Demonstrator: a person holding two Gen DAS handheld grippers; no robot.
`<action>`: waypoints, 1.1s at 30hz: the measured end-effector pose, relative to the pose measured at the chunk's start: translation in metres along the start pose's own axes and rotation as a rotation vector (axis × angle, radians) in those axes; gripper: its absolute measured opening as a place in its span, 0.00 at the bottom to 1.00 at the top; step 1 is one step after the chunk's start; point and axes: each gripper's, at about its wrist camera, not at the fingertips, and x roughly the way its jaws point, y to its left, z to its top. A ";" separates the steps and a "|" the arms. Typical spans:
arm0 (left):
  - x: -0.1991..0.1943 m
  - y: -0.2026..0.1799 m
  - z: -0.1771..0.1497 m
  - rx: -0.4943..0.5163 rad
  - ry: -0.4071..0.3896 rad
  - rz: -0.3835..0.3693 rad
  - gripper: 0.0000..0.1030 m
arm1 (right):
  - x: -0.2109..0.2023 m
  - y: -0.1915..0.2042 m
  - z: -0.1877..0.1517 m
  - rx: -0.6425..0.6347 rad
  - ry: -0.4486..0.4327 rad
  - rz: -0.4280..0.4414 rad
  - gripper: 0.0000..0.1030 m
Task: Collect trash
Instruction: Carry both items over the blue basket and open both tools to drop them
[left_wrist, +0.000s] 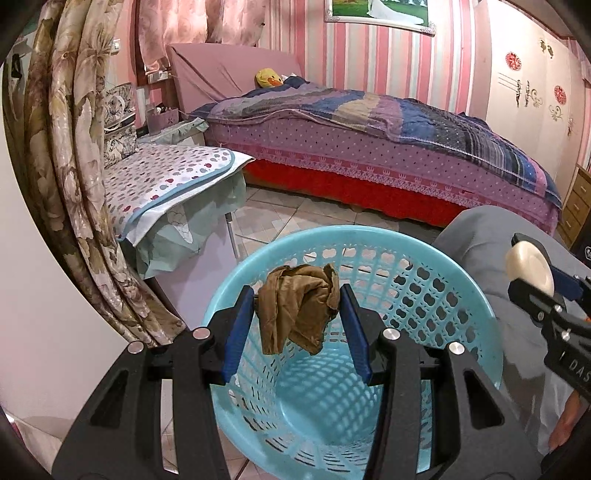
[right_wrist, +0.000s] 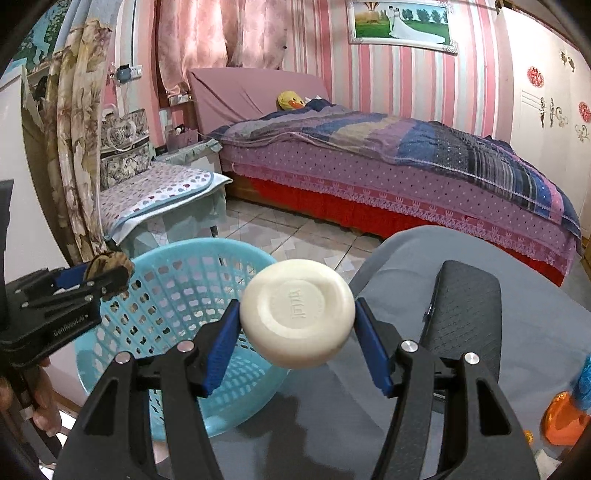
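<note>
My left gripper (left_wrist: 297, 291) is shut on a crumpled brown paper (left_wrist: 299, 306) and holds it over the open mouth of a light blue plastic basket (left_wrist: 443, 295). The basket looks bare inside. My right gripper (right_wrist: 297, 306) is shut on a round white soap bar (right_wrist: 297, 314), held above a grey table (right_wrist: 535, 332), just right of the basket (right_wrist: 166, 295). The right gripper with the soap also shows at the right edge of the left wrist view (left_wrist: 532, 273). The left gripper with the paper shows at the left of the right wrist view (right_wrist: 107, 269).
A black glasses case (right_wrist: 465, 314) lies on the grey table, with an orange and blue object (right_wrist: 565, 417) at its right edge. A bed (right_wrist: 388, 166) stands behind, a spotted covered bench (right_wrist: 159, 195) and curtains (left_wrist: 74, 166) to the left. Tiled floor (left_wrist: 280, 214) lies between.
</note>
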 end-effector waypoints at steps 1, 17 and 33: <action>0.002 0.001 0.001 0.000 -0.001 -0.001 0.45 | 0.000 -0.001 -0.001 0.003 0.002 0.000 0.59; -0.018 0.009 0.008 -0.005 -0.043 0.021 0.82 | -0.001 -0.004 -0.004 0.030 0.006 0.009 0.59; -0.044 0.054 -0.005 -0.049 -0.030 0.113 0.90 | 0.025 0.053 0.015 -0.013 0.042 0.112 0.62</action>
